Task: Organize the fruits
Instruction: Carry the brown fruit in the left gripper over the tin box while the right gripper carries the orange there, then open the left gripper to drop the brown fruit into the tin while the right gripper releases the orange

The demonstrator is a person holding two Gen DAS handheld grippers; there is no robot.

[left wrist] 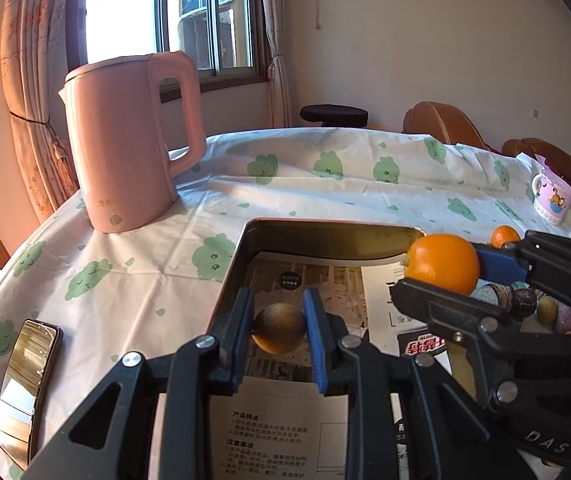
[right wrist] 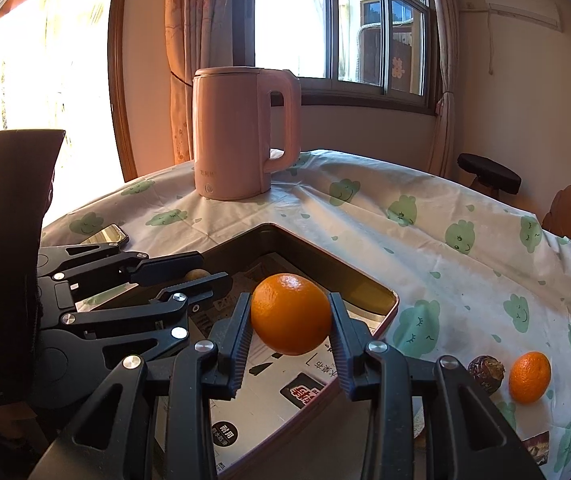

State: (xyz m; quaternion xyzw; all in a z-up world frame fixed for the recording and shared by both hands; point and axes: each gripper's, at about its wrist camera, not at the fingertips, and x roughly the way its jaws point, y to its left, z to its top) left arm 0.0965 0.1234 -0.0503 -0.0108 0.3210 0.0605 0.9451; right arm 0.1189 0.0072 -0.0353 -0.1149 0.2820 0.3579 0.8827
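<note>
Both tools hang over the tray [right wrist: 389, 312], apparently because that is where the fruit is being gathered. The right tool [right wrist: 291, 322] is clenched on a big orange [right wrist: 291, 312], bright, round and smooth-skinned, held above the tray's paper-lined floor. The left tool [left wrist: 279, 330] grips a smaller fruit [left wrist: 279, 328], dull brownish-yellow and in shadow, also just above the lining. On the tabletop [right wrist: 425, 240] beside the tray wait a small orange [right wrist: 529, 376] and a dark wrinkled fruit [right wrist: 485, 372], not yet collected. A pink kettle [right wrist: 241, 136] stands well apart.
</note>
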